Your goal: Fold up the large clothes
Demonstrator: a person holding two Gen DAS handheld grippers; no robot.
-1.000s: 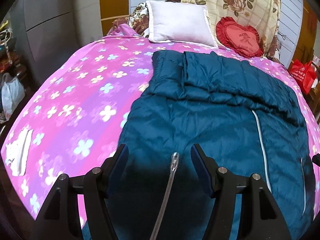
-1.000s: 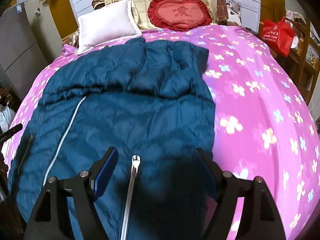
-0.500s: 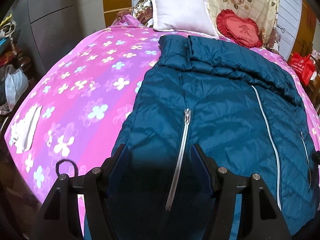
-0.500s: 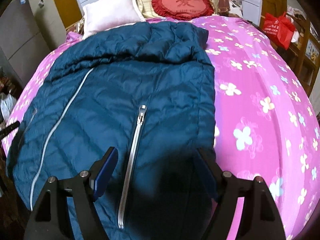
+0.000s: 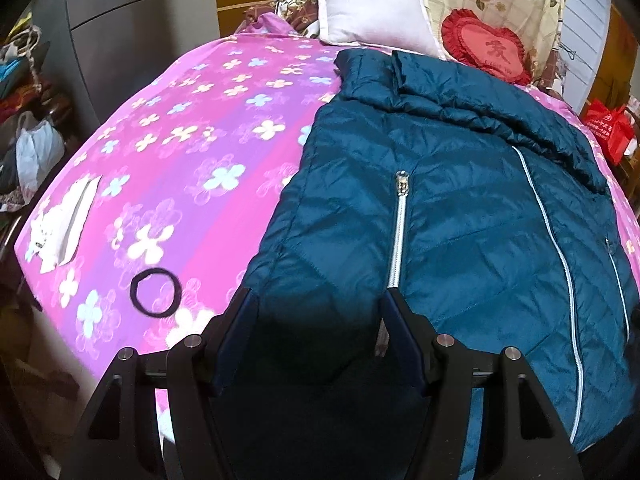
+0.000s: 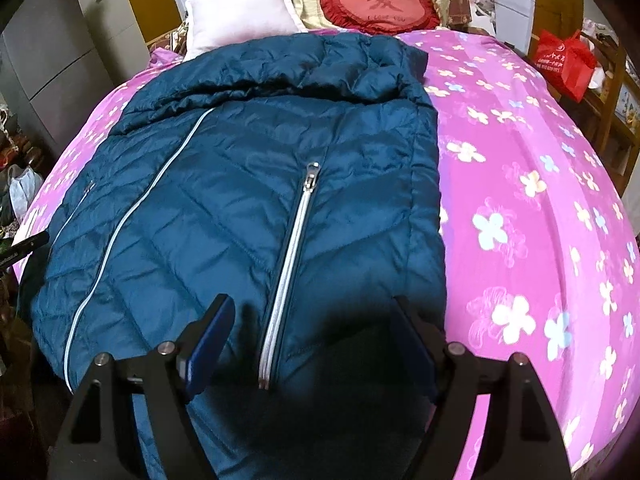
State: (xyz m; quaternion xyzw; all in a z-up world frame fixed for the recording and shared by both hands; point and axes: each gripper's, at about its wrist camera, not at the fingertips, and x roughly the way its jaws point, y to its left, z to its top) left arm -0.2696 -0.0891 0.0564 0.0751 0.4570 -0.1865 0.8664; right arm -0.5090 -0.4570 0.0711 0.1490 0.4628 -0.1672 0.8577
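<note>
Both grippers had pulled back from the teal down jacket (image 5: 460,208) spread flat on the pink floral bed (image 5: 192,152), revealing a black hair tie (image 5: 155,293) beside it. Left gripper (image 5: 318,334) and right gripper (image 6: 316,344) fingers stayed apart, empty.

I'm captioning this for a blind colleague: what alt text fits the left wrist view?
The open left gripper hangs over the near hem of a teal quilted jacket spread on a pink flowered bedspread. A black hair tie lies left of it.

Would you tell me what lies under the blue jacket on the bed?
The blue jacket lies flat on the pink flowered bedsheet, which shows on both sides of it. Whatever else is beneath the jacket is covered and cannot be seen.
</note>
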